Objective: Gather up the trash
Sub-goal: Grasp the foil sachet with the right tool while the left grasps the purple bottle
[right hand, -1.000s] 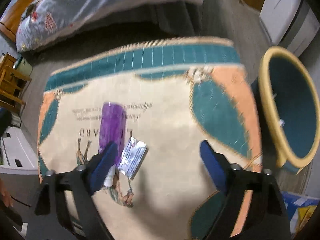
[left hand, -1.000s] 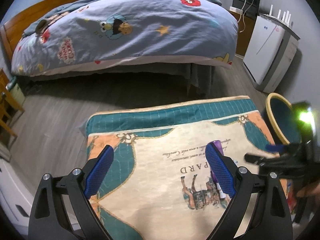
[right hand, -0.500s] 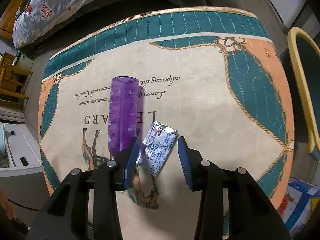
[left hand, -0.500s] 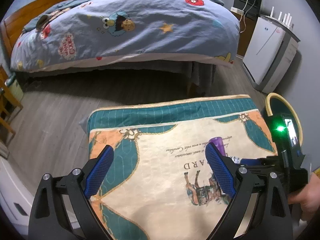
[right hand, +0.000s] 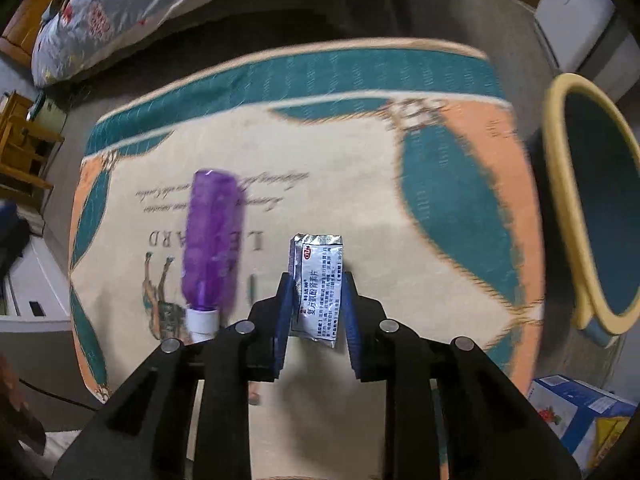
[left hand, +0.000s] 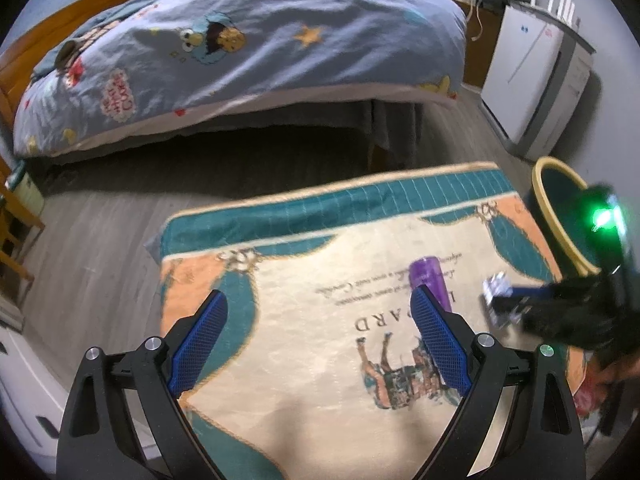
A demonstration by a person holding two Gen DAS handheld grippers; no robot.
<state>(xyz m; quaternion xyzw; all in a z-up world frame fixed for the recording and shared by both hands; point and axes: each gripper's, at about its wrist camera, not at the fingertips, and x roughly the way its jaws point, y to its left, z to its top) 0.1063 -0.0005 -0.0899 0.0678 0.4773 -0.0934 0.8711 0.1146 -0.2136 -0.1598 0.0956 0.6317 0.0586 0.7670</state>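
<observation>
A silver foil packet (right hand: pixel 318 280) with printed text stands between the blue pads of my right gripper (right hand: pixel 316 280). The jaws are closing and the pads press its edges. It stays sharp while the mat behind blurs. In the left wrist view the same packet (left hand: pixel 496 284) sits at the tip of the right gripper (left hand: pixel 516 300), just above the mat. A purple bottle (right hand: pixel 212 240) with a white cap lies on the patterned mat (right hand: pixel 360 200), left of the packet. My left gripper (left hand: pixel 318 296) hangs open over the mat (left hand: pixel 320 360), with the purple bottle (left hand: pixel 428 276) beyond its right finger.
A teal bin with a yellow rim (right hand: pixel 560 168) stands off the mat's right edge, also seen as the bin (left hand: pixel 556 208) in the left wrist view. A bed (left hand: pixel 240 48) fills the far side. A white cabinet (left hand: pixel 524 64) is at the back right and a printed box (right hand: pixel 580 408) at the near right.
The right jaws narrowed from wide apart to gripping the foil packet, which now stands upright between them instead of lying beside the bottle. The left gripper stays open and has barely shifted.
</observation>
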